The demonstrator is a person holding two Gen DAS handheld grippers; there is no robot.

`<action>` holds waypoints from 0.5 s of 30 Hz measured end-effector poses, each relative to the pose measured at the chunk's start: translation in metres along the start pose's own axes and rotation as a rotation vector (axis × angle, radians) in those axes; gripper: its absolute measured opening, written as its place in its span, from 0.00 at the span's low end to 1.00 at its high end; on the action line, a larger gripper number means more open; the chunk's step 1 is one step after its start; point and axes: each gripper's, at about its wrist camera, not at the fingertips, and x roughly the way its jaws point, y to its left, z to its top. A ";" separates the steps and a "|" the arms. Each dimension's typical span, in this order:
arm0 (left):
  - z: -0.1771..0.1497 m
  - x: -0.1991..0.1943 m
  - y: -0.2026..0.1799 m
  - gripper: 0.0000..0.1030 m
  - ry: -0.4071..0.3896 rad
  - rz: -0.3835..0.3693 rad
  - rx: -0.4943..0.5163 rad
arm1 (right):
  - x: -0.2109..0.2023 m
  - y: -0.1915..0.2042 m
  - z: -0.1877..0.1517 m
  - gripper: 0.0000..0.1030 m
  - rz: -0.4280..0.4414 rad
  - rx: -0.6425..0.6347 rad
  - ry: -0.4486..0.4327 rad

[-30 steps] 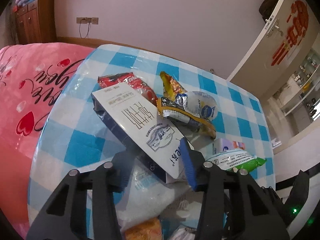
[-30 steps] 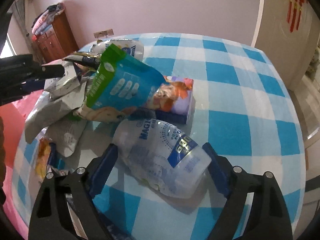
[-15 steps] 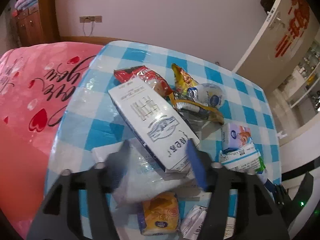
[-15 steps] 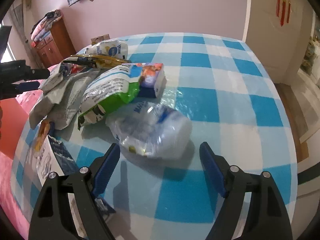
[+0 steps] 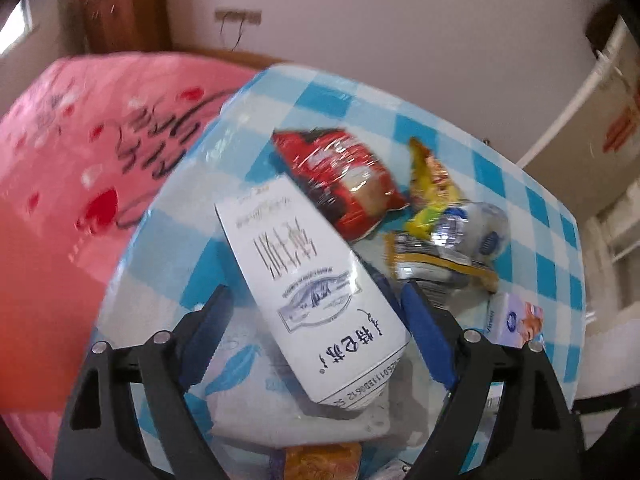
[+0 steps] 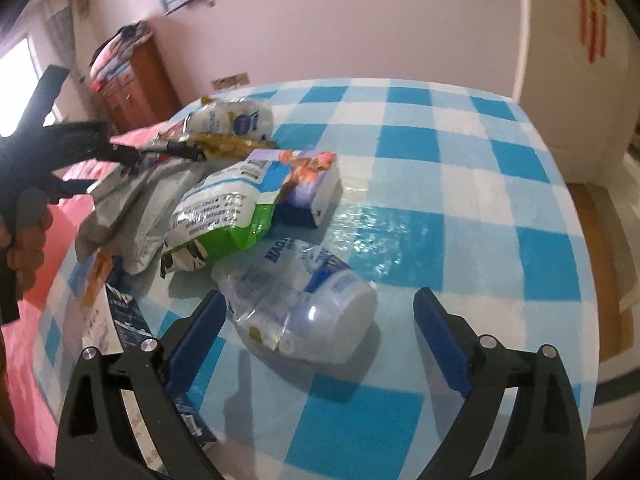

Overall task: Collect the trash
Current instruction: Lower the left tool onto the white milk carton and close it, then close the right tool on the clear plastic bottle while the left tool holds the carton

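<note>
In the left wrist view a long white carton (image 5: 312, 280) with black writing lies on the trash pile between the fingers of my left gripper (image 5: 316, 336). Those jaws are opening and neither blue pad presses on the carton. In the right wrist view a crushed clear plastic bottle (image 6: 304, 312) with a blue label lies on the checked tablecloth (image 6: 460, 200). My right gripper (image 6: 320, 332) straddles it with its jaws opening. The left pad sits close beside the bottle and the right pad stands well clear.
A red snack bag (image 5: 344, 180), yellow wrapper (image 5: 432, 180), white pouch (image 5: 480, 228) and tissue box (image 5: 516, 320) lie behind the carton. A green-white bag (image 6: 224, 216) and grey bags (image 6: 136, 208) sit left of the bottle. A pink blanket (image 5: 80, 180) borders the table's left edge.
The left jaws have spread away from the white carton, which now rests on the pile. The right jaws have widened around the bottle, and the green-white bag has dropped flat beside it.
</note>
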 end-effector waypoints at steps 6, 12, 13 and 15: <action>-0.001 0.016 0.012 0.68 0.024 -0.028 -0.068 | 0.013 0.011 0.001 0.91 -0.008 -0.106 0.013; -0.004 0.012 0.015 0.63 0.006 -0.061 -0.056 | 0.009 0.014 -0.004 0.82 -0.019 -0.129 0.008; -0.006 0.010 0.016 0.63 0.005 -0.069 -0.051 | 0.008 0.016 -0.006 0.79 -0.023 -0.139 0.007; -0.011 0.004 0.015 0.63 -0.003 -0.088 -0.034 | 0.005 0.018 -0.010 0.77 -0.035 -0.144 0.006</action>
